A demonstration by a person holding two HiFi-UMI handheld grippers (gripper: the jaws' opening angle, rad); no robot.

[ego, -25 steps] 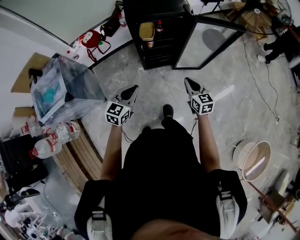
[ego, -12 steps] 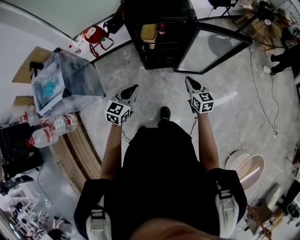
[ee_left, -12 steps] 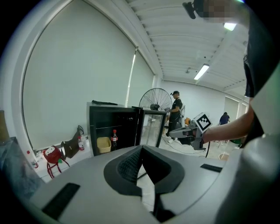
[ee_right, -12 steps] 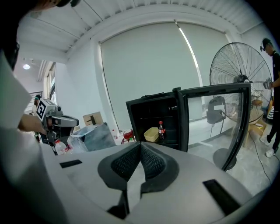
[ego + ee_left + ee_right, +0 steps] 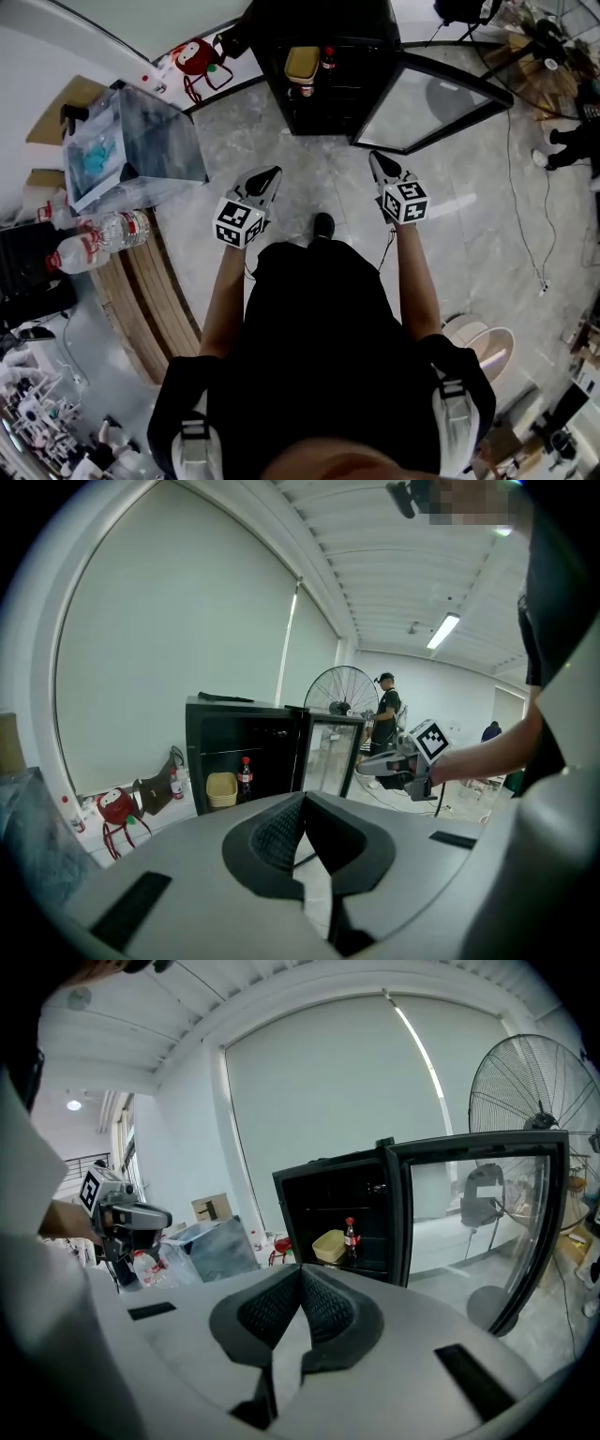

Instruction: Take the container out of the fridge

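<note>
A yellow container (image 5: 302, 64) sits on a shelf of the small black fridge (image 5: 323, 19), beside a dark cola bottle (image 5: 328, 59). The fridge's glass door (image 5: 427, 98) stands swung open to the right. The container (image 5: 222, 789) and the bottle (image 5: 246, 775) show again in the left gripper view, and the container (image 5: 329, 1246) in the right gripper view. My left gripper (image 5: 269, 176) and right gripper (image 5: 376, 161) are held out side by side over the floor, well short of the fridge. Both are shut, with nothing between the jaws.
A bench at the left carries a clear plastic box (image 5: 127, 150) and water bottles (image 5: 94, 239). A red bag (image 5: 194, 58) lies by the wall left of the fridge. Cables (image 5: 525, 216) trail over the floor at the right, near a round basin (image 5: 487, 347). A standing fan (image 5: 534, 1087) is beside the fridge.
The fridge and bench have slid down and nearer in the head view as the person steps towards the fridge. Both grippers keep the same pose, still shut.
</note>
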